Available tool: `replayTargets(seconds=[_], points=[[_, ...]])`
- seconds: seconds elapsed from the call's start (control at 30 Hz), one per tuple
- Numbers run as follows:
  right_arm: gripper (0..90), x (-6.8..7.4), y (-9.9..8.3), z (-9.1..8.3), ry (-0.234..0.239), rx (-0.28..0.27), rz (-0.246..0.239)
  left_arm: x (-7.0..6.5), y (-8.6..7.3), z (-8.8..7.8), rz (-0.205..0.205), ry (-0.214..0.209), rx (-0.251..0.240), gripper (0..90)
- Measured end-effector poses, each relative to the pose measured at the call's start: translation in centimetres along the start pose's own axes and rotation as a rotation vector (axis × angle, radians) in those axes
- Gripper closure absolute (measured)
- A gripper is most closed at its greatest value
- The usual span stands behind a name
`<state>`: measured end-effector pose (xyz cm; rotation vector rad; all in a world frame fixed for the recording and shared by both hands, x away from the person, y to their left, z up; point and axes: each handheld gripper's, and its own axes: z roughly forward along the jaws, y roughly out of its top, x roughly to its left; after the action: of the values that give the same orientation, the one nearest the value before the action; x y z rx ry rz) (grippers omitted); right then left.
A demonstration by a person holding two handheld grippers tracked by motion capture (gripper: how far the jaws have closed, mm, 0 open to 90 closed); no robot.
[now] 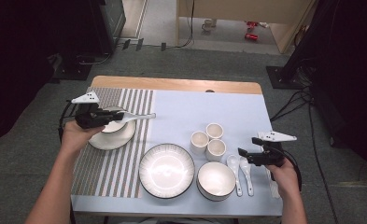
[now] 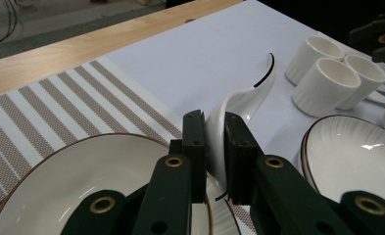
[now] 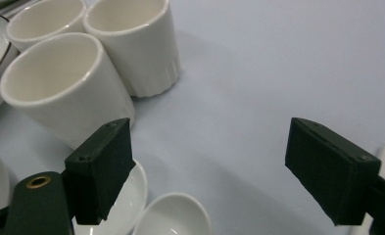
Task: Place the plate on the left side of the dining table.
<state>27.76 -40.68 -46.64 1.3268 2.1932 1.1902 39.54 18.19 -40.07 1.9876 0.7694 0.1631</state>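
Left gripper [image 2: 215, 147] clamps a white ceramic spoon [image 2: 239, 105] by its bowl near the tabletop's left edge, handle pointing right; right gripper [image 3: 204, 171] gapes wide.

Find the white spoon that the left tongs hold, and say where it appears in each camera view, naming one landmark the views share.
High view: the white spoon sits left of centre, above the small plate, gripped by the left tongs.
Left gripper view: centre, clamped between the black jaws, handle rising toward upper right.
Right gripper view: not in it.
Shared landmark: the three white cups, in all three views.
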Motion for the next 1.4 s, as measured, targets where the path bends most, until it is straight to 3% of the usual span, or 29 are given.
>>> replayTargets(seconds=[0.27,0.8,0.97,1.27,1.4], points=[[17.8,-1.3,-1.0,-0.1,-0.075,0.012,0.035,0.7,-0.3,-0.3,-0.012,0.018,-0.006,82.8],[16.9,-2.5,-2.4,-0.4,-0.138,0.031,0.075,2.8,-1.8,-1.2,-0.074,0.034,-0.015,82.8],[16.6,-2.9,-2.6,-0.6,-0.177,0.037,0.089,3.3,-2.3,-1.3,-0.087,0.043,-0.010,82.8],[16.5,-4.1,-3.4,-1.3,-0.265,0.044,0.152,3.7,-2.8,-1.2,-0.084,0.066,0.009,82.8],[16.6,-4.4,-3.7,-1.2,-0.277,0.049,0.166,4.0,-3.1,-1.2,-0.097,0.066,0.007,82.8]])
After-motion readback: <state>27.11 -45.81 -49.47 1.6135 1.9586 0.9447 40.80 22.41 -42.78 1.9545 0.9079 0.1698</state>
